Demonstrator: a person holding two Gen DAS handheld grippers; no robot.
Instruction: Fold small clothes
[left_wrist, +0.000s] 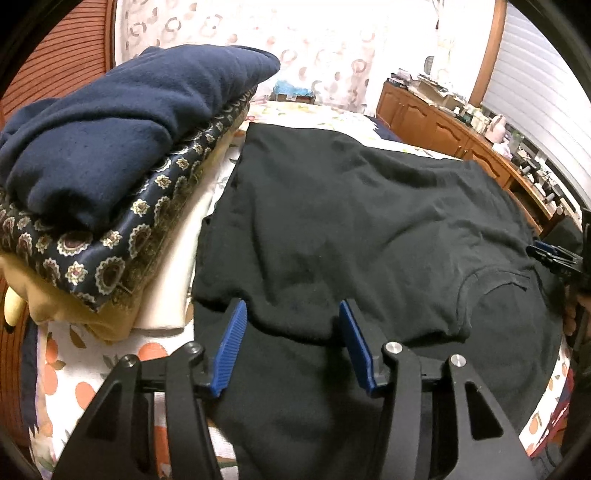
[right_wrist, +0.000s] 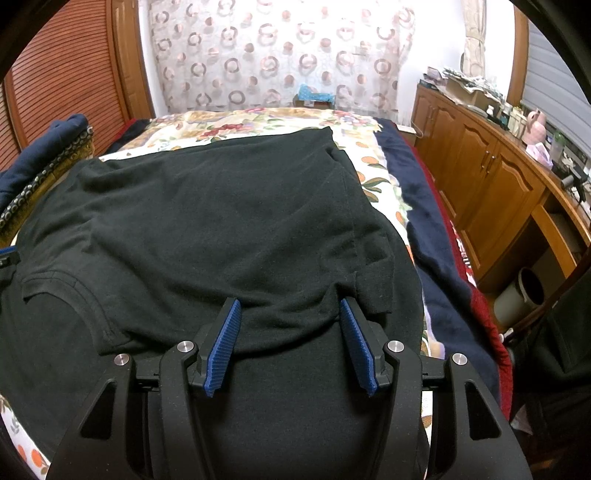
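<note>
Where both claws gape, black shirt (left_wrist: 351, 221) hem between blue pads

A shirt (right_wrist: 207, 221) spread flat on a bed (right_wrist: 369, 162), folded clothes to its left, cabinets to its right

The shirt lies across the middle of the bed, its collar (left_wrist: 495, 280) at the near edge and its hem at the far end; a stack of folded clothes (left_wrist: 122, 155) sits on the bed just beside the shirt's left edge. The left gripper (left_wrist: 291, 314) stands over the shirt's near left shoulder, the right gripper (right_wrist: 290, 314) over the near right sleeve, each with a fold of shirt between its fingers. A blanket (right_wrist: 436, 236) runs along the bed's right side, and further right stands a row of cabinets (right_wrist: 487, 177). A curtain (right_wrist: 280, 55) hangs behind the bed's far end
</note>
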